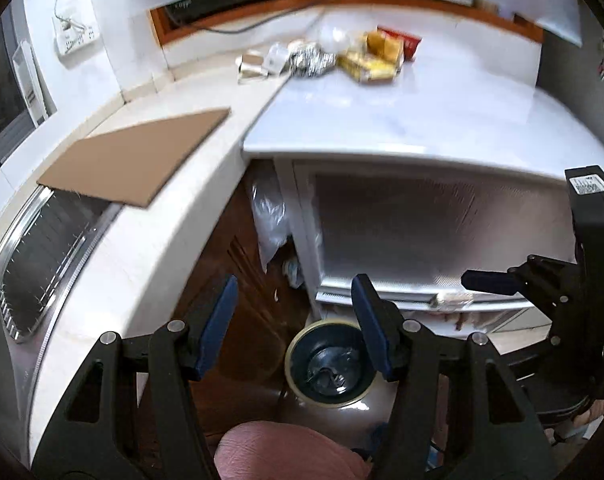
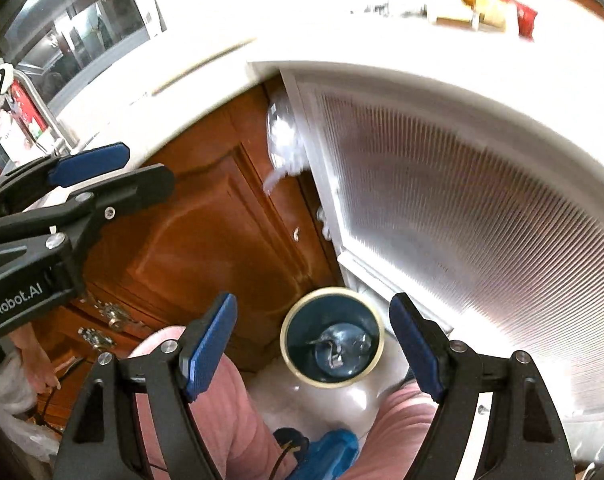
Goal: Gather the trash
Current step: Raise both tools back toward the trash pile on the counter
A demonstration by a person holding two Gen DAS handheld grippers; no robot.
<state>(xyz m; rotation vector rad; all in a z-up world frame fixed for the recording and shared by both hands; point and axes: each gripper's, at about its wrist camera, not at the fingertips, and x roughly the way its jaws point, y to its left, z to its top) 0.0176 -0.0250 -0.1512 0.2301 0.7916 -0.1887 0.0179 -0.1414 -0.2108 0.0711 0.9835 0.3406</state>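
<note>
A pile of trash (image 1: 330,58) lies at the back of the white counter: crumpled foil (image 1: 312,62), yellow wrappers (image 1: 372,62), a red packet (image 1: 406,42) and small cartons (image 1: 252,66). On the floor below stands a round bin (image 1: 330,362) with a cream rim and a dark liner, crumpled scraps at its bottom (image 2: 336,350). My left gripper (image 1: 294,320) hangs open above the bin, nothing between its blue pads. My right gripper (image 2: 314,336) is open and empty too, the bin (image 2: 332,338) showing between its fingers. Each gripper appears at the edge of the other's view.
A flat cardboard sheet (image 1: 136,156) lies on the left counter, partly over a steel sink (image 1: 42,264). A white cabinet with a ribbed door (image 2: 482,216) meets a brown wooden cabinet (image 2: 206,232); a clear plastic bag (image 1: 268,216) hangs in the corner. Pink-trousered legs (image 2: 230,412) stand below.
</note>
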